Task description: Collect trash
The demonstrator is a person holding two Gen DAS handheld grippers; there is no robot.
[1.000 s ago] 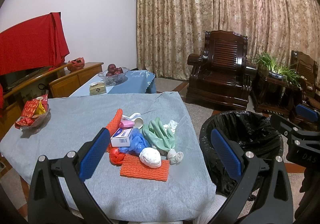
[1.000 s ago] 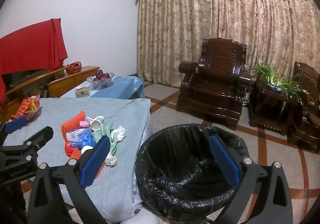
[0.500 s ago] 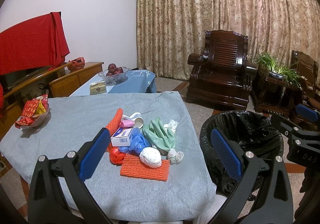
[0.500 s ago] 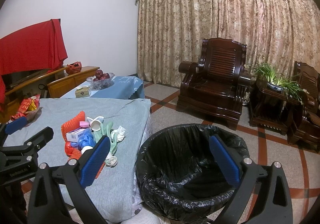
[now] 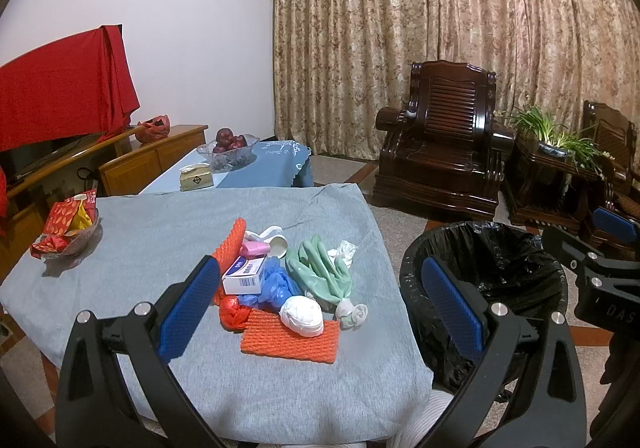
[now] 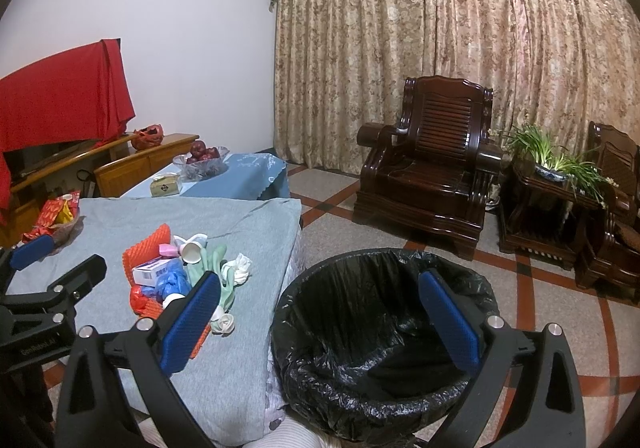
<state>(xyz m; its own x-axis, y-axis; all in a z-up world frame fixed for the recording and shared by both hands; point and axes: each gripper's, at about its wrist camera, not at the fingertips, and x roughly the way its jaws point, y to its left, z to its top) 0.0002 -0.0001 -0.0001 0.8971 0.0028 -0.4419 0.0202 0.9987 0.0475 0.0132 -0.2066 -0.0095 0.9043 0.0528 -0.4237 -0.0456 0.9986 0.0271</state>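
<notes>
Left wrist view: left tongs held wide apart, nothing gripped, above near edge of desk (grey cloth). Trash pile heaped toward desk's right edge: orange foam net, white box, green gloves. Right tongs spread wide, nothing held, over black-lined bin, seen just beside desk's right edge.
</notes>
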